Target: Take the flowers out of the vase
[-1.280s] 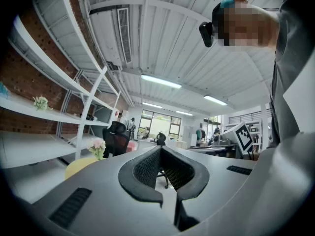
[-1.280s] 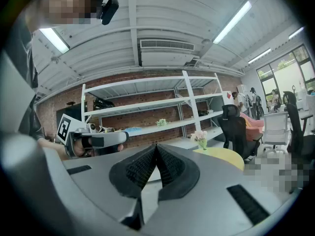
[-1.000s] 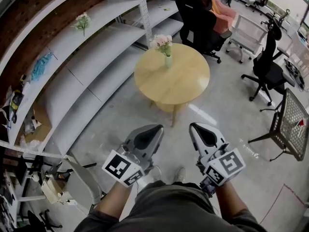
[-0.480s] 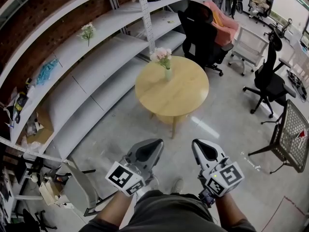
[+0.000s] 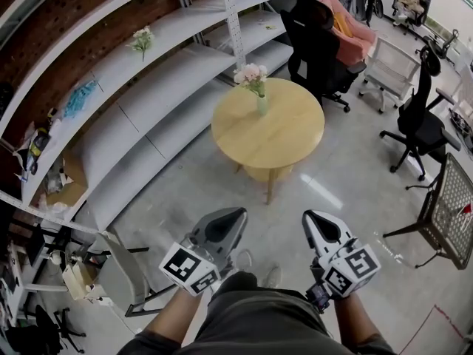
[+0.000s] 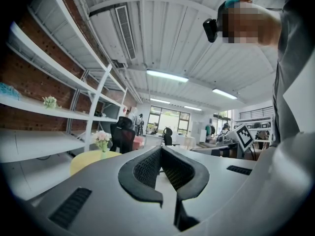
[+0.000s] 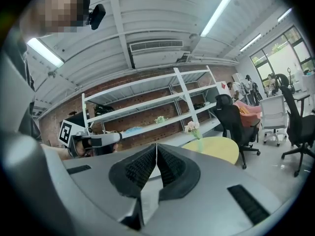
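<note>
1. Standing in a pale green vase (image 5: 261, 104), a bunch of pink and white flowers (image 5: 251, 73) is upright and untouched.
2. Vase: set near the far edge of a round wooden table (image 5: 275, 140), on the side nearest the shelves; nothing else shows on the tabletop.
3. Left gripper (image 5: 236, 215): held low in front of the person, well apart from the table, pointing towards it. Its jaws are pressed together with nothing between them.
4. Right gripper (image 5: 310, 217): beside the left one and likewise well short of the table. Its jaws also meet tip to tip and hold nothing.
5. Shelves (image 5: 159, 98): long white tiers against a brick wall, left of the table. A second small bunch of flowers (image 5: 142, 39) lies on an upper tier, with a blue item (image 5: 80, 97) further along.
6. Black chair (image 5: 316, 44): just behind the table, with a pink cloth (image 5: 346, 22) draped over its back.
7. Office chair (image 5: 415, 128): black, on castors, to the right of the table and apart from it.
8. Wire rack (image 5: 451, 207): at the right edge, on thin black legs.
9. Floor (image 5: 222, 176): pale grey and glossy.
</note>
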